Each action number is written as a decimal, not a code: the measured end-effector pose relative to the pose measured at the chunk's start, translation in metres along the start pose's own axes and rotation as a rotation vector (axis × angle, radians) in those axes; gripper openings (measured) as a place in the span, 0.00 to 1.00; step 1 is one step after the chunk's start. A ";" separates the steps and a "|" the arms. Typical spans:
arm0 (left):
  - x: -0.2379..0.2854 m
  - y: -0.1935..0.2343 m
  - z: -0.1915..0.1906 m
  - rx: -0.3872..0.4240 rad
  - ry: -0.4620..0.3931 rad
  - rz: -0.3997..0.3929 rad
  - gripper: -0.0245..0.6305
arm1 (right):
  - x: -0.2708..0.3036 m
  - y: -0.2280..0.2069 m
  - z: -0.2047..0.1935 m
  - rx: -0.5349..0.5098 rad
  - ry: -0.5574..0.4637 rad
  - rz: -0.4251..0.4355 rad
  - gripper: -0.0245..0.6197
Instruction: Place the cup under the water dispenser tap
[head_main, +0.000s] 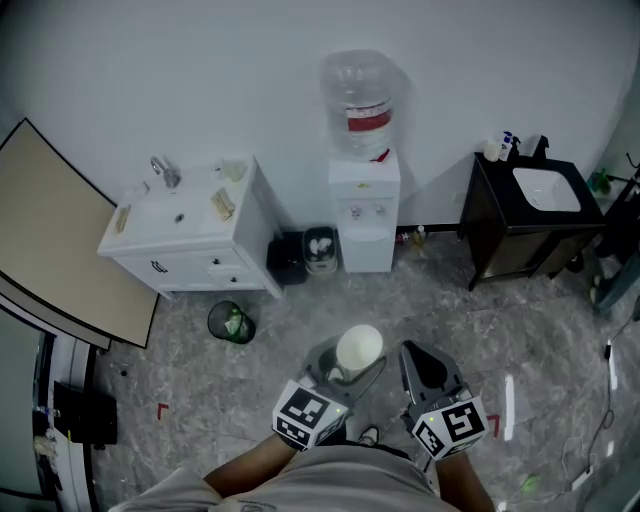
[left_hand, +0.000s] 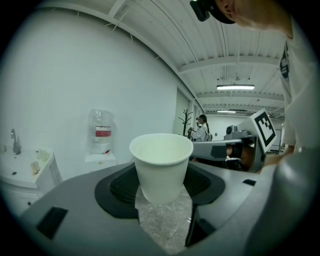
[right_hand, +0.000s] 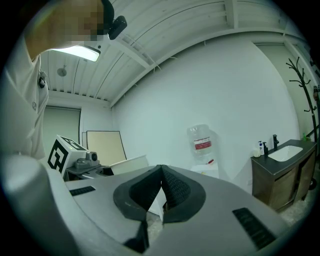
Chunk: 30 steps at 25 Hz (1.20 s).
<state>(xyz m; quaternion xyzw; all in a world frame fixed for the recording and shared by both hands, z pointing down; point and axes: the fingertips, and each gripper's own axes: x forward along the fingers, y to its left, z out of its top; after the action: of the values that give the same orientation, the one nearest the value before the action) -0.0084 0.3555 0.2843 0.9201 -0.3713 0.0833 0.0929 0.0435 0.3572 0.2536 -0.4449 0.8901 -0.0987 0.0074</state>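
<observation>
- Plainly, the left gripper (left_hand: 162, 192) has its fingers (left_hand: 125, 185) clamped on a white paper cup (left_hand: 161, 165). They stand wide apart with the dark ribbed pads against the cup's lower wall, one on each side.
- The cup is upright with its mouth up and looks empty. No print shows on it. It is in the air, with marbled floor (left_hand: 162, 225) showing below it.
- In the head view the cup (head_main: 359, 349) is at lower centre, at the tip of the left gripper (head_main: 352, 368).
- The right gripper (right_hand: 161, 172) has its fingers together, pads meeting in a thin seam with nothing between them. In the head view it (head_main: 418, 352) is just right of the cup.
- Each gripper carries a cube with black-and-white square markers, and these show no readable words.
- The water dispenser (head_main: 365, 220) stands against the wall at upper centre of the head view, well apart from the cup.
- Its clear bottle (head_main: 357, 100) bears a red label (head_main: 368, 120). The writing is too small to read in any view.
- A white sink cabinet (head_main: 190, 225) stands left of the dispenser, and a dark vanity (head_main: 535, 215) stands at the right.
</observation>
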 end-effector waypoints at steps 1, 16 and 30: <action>0.006 0.008 0.000 -0.001 0.000 -0.004 0.44 | 0.009 -0.004 0.000 0.000 0.002 -0.004 0.06; 0.121 0.197 0.027 0.077 -0.001 -0.124 0.44 | 0.210 -0.085 0.025 0.026 -0.022 -0.111 0.06; 0.230 0.268 0.046 0.078 -0.006 -0.173 0.44 | 0.306 -0.189 0.039 0.033 -0.018 -0.158 0.06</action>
<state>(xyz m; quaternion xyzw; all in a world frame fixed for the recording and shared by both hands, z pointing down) -0.0280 0.0017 0.3196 0.9519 -0.2872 0.0864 0.0628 0.0119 -0.0021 0.2722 -0.5145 0.8503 -0.1096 0.0150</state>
